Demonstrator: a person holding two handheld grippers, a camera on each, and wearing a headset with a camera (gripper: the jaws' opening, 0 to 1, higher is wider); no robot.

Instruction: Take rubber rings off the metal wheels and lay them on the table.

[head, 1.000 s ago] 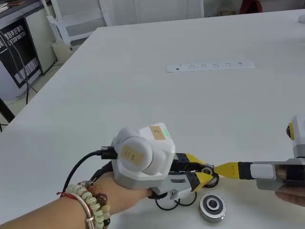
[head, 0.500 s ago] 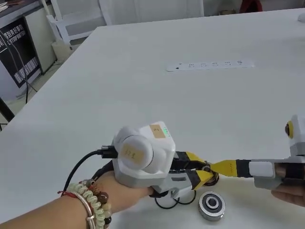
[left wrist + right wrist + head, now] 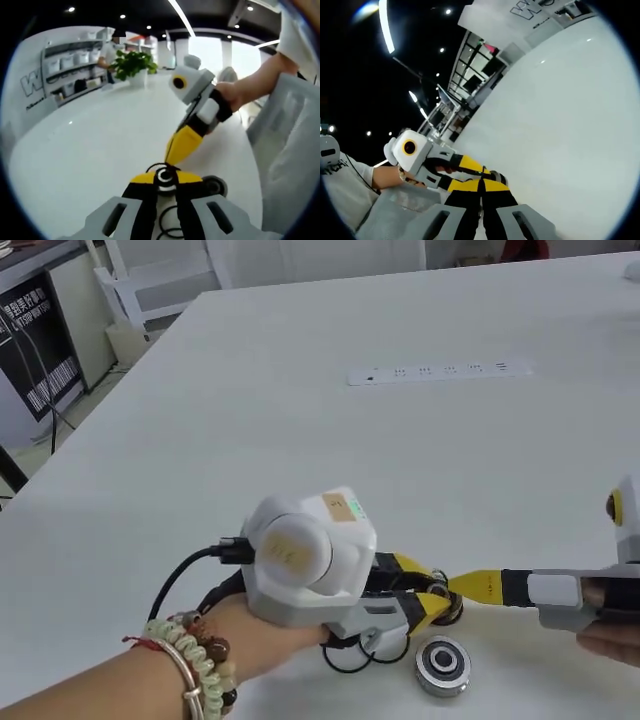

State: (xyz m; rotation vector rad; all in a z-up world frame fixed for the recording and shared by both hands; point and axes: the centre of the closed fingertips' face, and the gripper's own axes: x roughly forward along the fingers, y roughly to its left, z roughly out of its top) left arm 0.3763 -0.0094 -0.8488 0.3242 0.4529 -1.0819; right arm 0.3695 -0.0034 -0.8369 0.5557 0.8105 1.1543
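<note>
Pinching a wheel [image 3: 448, 608] between its yellow tips, the left claw [image 3: 428, 592] sits low in the head view, held in a hand [image 3: 262, 645] with bead bracelets [image 3: 195, 665] at the wrist. The right claw [image 3: 462, 586] comes in from the far side of that wheel, and its tips are pressed together into one wedge touching the wheel's rim. A loose wheel [image 3: 443, 662] lies flat on the table [image 3: 300, 420], just beside the left claw's tips. Black rings [image 3: 352, 658] lie on the table under the left claw's body. A power strip [image 3: 440, 371] lies well beyond both claws.

The left gripper view looks along the left claw [image 3: 167, 181], and its tips grip the held wheel [image 3: 165, 175] from both sides. The right claw [image 3: 176, 156] reaches down to the wheel's top edge from ahead, its jaws together. A thin black loop shows at that edge, but I cannot tell whether it is caught between the tips. The loose wheel [image 3: 215, 186] lies just right of the left claw's tips, and the rings [image 3: 167, 226] lie below and between its jaws. A plant [image 3: 132, 62] stands far ahead.

The right gripper view shows the right claw [image 3: 481, 184] with its jaws closed to a thin seam. Straight ahead of it, touching or nearly so, is the held wheel [image 3: 499, 178] in the left claw [image 3: 487, 173]. The white table stretches away to the right claw's right.
</note>
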